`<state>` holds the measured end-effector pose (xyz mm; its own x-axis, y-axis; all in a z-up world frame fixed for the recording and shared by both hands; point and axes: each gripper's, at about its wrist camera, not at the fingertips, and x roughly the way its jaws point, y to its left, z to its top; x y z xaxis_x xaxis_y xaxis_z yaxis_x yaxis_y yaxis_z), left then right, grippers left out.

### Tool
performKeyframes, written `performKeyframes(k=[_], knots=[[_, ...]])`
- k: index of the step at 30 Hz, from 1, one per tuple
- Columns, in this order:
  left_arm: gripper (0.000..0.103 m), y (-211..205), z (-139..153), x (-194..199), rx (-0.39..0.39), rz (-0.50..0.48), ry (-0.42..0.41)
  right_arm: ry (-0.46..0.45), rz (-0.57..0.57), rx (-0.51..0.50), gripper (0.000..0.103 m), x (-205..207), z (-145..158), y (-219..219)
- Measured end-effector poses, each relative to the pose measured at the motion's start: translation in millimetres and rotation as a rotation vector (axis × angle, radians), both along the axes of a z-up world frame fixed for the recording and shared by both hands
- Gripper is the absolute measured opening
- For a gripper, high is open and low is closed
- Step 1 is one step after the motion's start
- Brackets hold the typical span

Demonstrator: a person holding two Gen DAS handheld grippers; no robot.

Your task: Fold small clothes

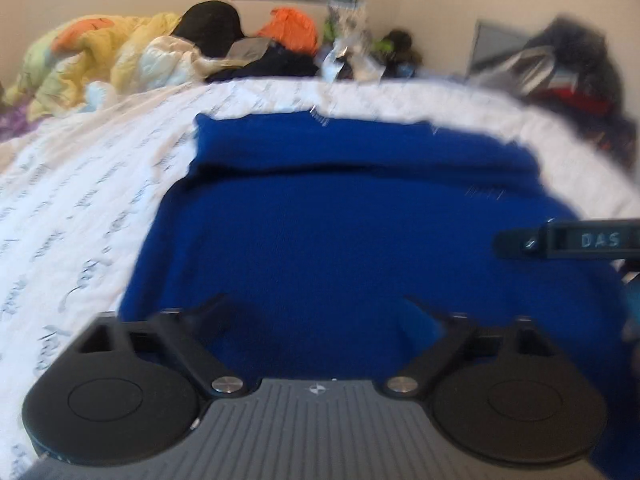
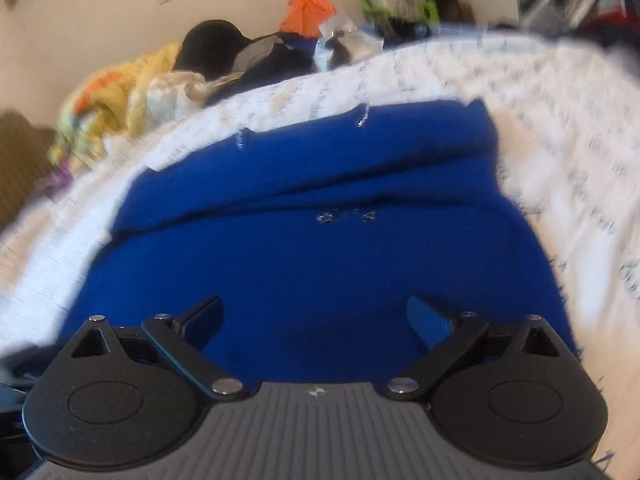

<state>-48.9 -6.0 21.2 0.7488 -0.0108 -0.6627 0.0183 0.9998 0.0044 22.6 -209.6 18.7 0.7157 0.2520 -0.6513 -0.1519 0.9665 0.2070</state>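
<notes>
A bright blue knitted garment lies flat on the white bedsheet, with one fold layer across its far part. My left gripper hovers over its near edge, jaws wide open, nothing between them. A finger of the right gripper reaches in from the right edge of the left wrist view. In the right wrist view the same blue garment fills the middle, and my right gripper stands open above its near part, pads apart from the cloth. Both views are motion-blurred.
A heap of bedding and clothes lies along the far side of the bed by the wall, with a black item and an orange one. More dark clothes pile up at the far right.
</notes>
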Motion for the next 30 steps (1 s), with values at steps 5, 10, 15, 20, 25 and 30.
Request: performKeyframes(k=[5, 10, 15, 20, 25, 30], knots=[[0.103, 13.5, -1.2, -42.3, 0.009, -0.013, -0.009, -0.06, 0.001, -0.212, 0.103, -78.4, -2.2, 4.4], [0.103, 13.0, -3.1, -59.9, 0.002, -0.005, -0.03, -0.072, -0.026, -0.186, 0.103, -144.9, -3.4, -8.6], [0.103, 9.7, -1.6, -55.7, 0.006, 0.003, -0.029, -0.073, -0.023, -0.195, 0.103, -154.5, -4.9, -4.2], [0.103, 9.4, -1.3, -55.9, 0.006, 0.006, -0.03, -0.074, -0.021, -0.189, 0.103, -170.9, -3.7, 0.0], [0.103, 9.4, -1.2, -55.7, 0.006, 0.007, -0.03, -0.073, -0.021, -0.187, 0.103, -167.5, -4.4, -1.7], [0.103, 9.7, -1.3, -55.7, 0.007, 0.006, -0.03, -0.072, -0.022, -0.185, 0.103, -164.3, -5.5, -0.8]])
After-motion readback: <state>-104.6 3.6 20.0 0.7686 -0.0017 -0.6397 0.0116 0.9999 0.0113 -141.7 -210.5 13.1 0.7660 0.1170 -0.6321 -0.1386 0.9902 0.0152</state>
